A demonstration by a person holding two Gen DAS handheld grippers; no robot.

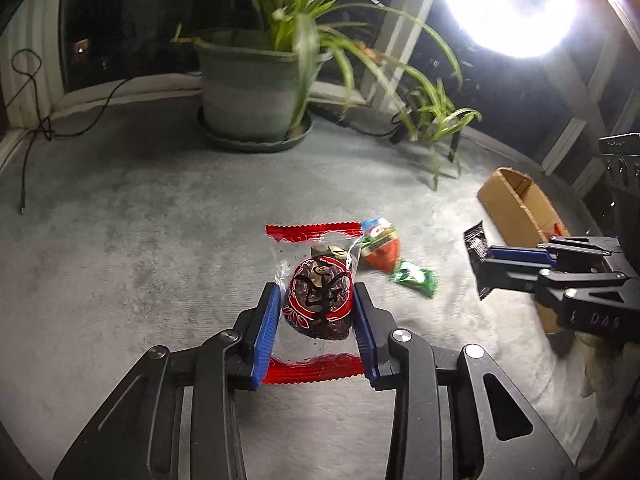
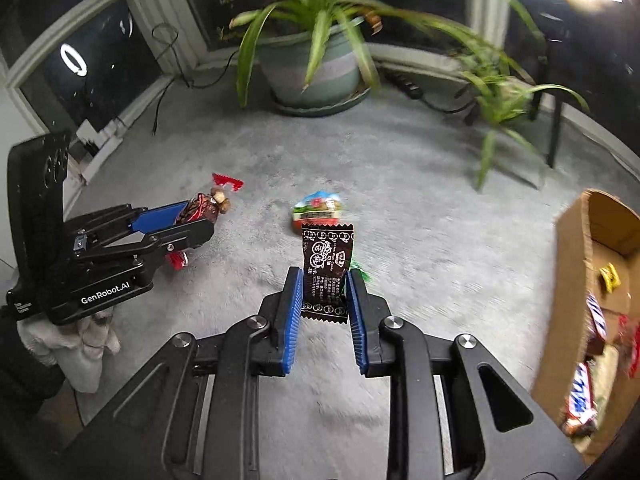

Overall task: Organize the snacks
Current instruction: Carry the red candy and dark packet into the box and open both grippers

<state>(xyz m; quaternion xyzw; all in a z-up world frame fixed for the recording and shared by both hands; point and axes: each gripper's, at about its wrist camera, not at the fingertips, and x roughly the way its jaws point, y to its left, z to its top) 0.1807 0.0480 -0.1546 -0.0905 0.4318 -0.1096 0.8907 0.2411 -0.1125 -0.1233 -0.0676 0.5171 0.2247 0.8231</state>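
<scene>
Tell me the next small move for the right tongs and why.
Probably carry the right tongs sideways over the cardboard box and let go: they already pinch the dark candy packet clear of the carpet, and the box holding other snacks stands open just to their right.

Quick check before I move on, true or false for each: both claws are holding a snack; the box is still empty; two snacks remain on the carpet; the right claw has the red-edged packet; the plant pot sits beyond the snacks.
1. Both claws hold a snack. True: the left claw grips the red-edged packet, and the right claw grips the dark wrapper.
2. The box is empty. False: several wrapped bars already lie in it.
3. Two snacks remain on the carpet. True: a colourful packet and a green one.
4. The right claw has the red-edged packet. False: it has the dark wrapper; the left claw has the red-edged one.
5. The plant pot sits beyond the snacks. True.
</scene>
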